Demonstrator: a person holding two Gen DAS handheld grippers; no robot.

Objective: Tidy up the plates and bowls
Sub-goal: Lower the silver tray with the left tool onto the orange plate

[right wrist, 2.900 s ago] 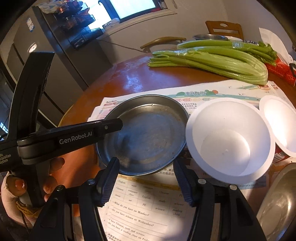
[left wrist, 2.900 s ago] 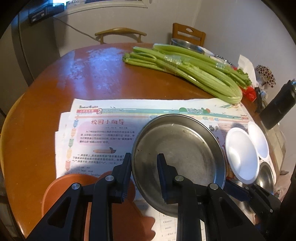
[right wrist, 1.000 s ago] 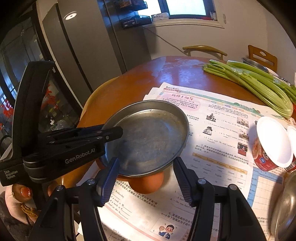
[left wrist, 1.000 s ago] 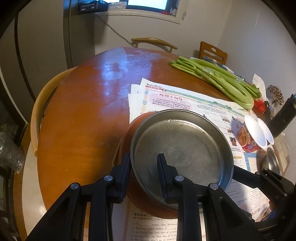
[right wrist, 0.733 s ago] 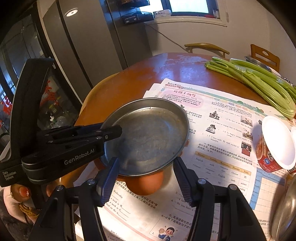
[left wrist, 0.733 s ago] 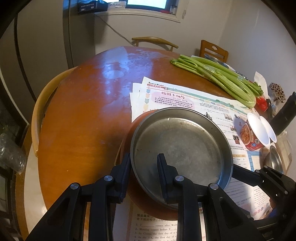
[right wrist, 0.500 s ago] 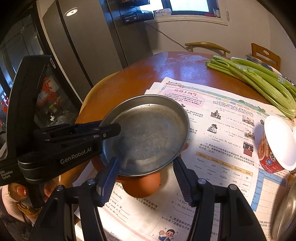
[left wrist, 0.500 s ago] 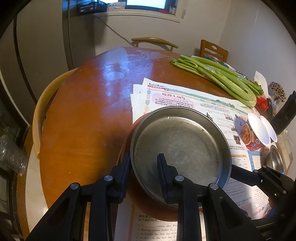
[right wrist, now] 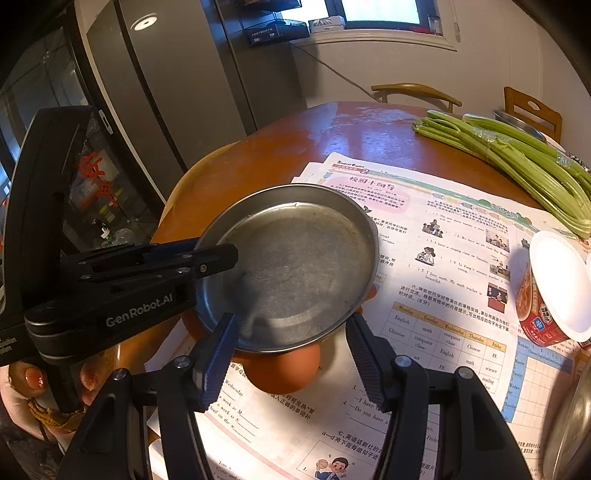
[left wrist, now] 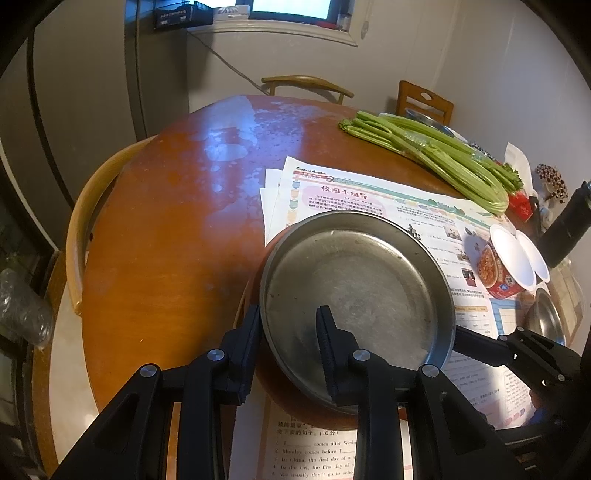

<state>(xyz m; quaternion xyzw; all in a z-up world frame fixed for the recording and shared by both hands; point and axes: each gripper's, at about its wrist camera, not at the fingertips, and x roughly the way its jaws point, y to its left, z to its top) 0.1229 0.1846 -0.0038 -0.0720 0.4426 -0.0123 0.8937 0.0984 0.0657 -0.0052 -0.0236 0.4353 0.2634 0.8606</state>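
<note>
I'm at a round wooden table [left wrist: 177, 229], its reddish top glossy with pale reflections. Behind the table a window [left wrist: 288, 5] glows bright above a white sill, set in a plain grey wall [left wrist: 424, 48]. To the table's left stands a tall dark cabinet [right wrist: 177, 92]. Two wooden chairs [left wrist: 306, 83] sit at the table's far edge, and a third chair's curved back [left wrist: 85, 221] hugs its left side.

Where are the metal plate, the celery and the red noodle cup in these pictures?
metal plate [left wrist: 354, 291], left wrist view, middle of its flat bottom.
celery [right wrist: 517, 158], right wrist view, middle of the green stalks.
red noodle cup [left wrist: 493, 267], left wrist view, its printed red side.
</note>
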